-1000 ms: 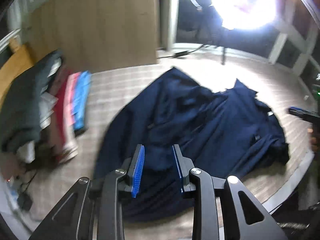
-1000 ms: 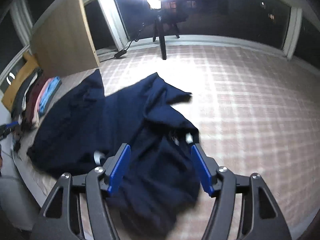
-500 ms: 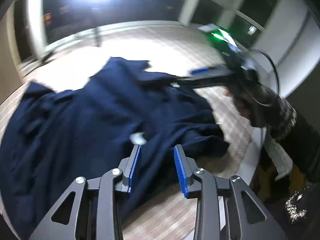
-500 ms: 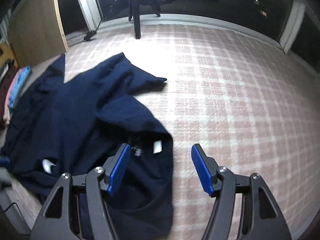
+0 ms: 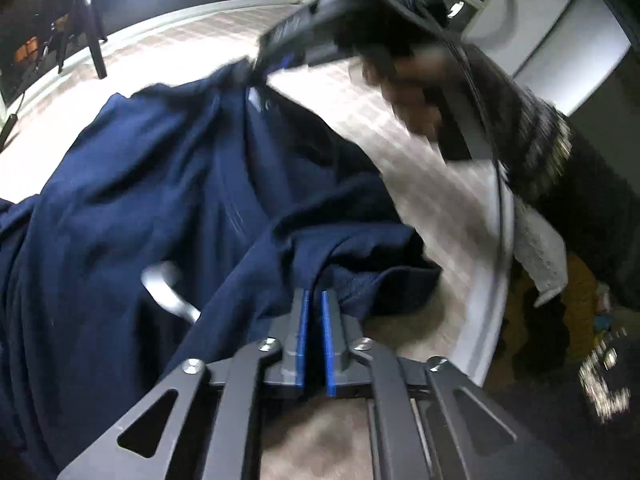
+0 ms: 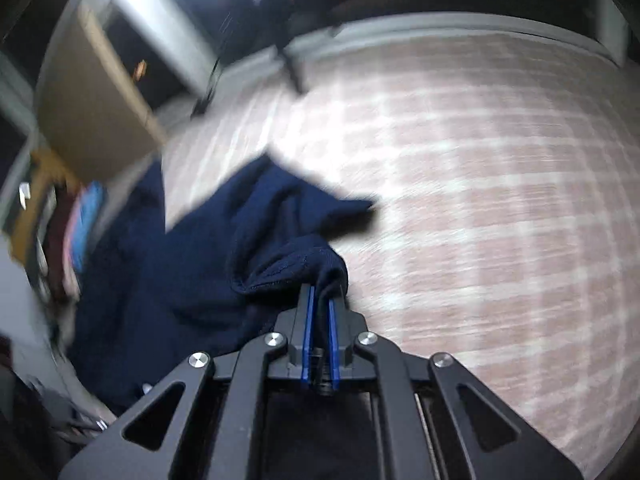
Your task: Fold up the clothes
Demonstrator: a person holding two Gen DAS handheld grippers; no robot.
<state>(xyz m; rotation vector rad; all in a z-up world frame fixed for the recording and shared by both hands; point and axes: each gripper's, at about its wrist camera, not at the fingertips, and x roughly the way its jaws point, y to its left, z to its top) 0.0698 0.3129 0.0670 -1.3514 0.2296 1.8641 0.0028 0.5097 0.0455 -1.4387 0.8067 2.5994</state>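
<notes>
Both grippers just snapped closed, left gripper [image 5: 313, 300] and right gripper [image 6: 320, 296] each pinching the crumpled navy knit garment [image 5: 160, 184]. Thin bites though, so a hard tug could slip the fabric out.

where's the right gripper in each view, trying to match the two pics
Left wrist view: the right gripper comes in from the upper right, held in a hand, its jaws shut on the far edge of the navy garment.
Right wrist view: the right gripper fills the bottom centre, jaws shut on a bunched fold of the garment.
Shared landmark: the pink checked bedcover under the garment.
</notes>
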